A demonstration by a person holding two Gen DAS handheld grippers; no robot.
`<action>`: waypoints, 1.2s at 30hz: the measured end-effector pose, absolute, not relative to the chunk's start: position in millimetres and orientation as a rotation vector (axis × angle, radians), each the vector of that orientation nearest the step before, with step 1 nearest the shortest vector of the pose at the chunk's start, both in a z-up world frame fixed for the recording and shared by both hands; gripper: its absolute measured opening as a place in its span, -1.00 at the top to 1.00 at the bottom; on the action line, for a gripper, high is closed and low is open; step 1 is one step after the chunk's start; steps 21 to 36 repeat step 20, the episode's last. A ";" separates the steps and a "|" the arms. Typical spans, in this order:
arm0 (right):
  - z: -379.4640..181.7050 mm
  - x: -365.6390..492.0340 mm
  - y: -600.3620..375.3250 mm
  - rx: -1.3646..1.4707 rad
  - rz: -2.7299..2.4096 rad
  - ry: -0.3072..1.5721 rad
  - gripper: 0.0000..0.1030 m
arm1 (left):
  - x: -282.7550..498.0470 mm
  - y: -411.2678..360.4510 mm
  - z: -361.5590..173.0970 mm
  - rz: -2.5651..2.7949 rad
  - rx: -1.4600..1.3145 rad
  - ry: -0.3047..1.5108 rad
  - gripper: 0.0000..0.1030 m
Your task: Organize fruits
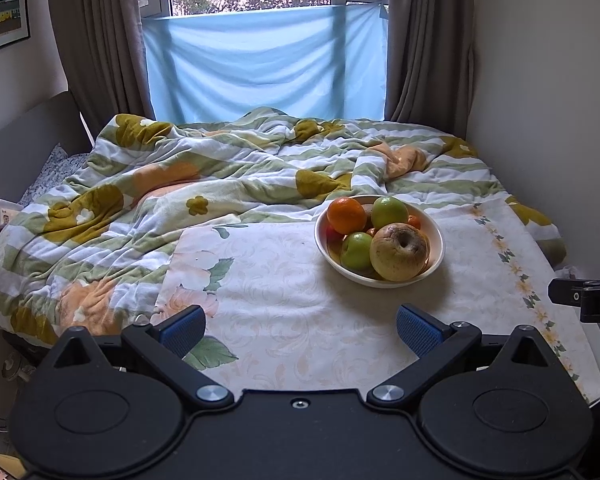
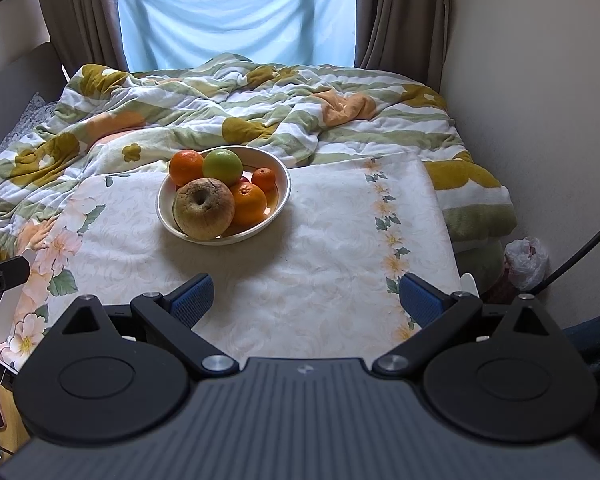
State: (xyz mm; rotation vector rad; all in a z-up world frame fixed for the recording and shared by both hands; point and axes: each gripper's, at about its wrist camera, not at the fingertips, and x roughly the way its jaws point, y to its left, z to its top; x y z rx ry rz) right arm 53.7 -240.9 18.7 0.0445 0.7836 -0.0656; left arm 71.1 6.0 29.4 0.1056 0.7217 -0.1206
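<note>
Bed [image 1: 180, 184] | fruit bowl [image 1: 436, 258] ahead, apart from both gaping claws [image 1: 300, 330] [image 2: 306, 300]

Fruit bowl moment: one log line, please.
left gripper: open, empty | right gripper: open, empty | fruits: all in bowl | stage: pre-grasp

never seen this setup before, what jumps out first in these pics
The eye lands on the white bowl heaped with fruit, standing on a pale flowered cloth in the middle. A big, wrinkled brownish apple sits at the bowl's near edge, with oranges and green apples behind it. Beyond lies a rumpled green-striped blanket, and both grippers, left and right, are open and empty.
</note>
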 end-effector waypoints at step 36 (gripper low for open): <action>19.2 54.0 -240.5 0.049 -0.062 0.785 -1.00 | 70.9 12.0 27.2 -0.083 0.079 0.715 -1.00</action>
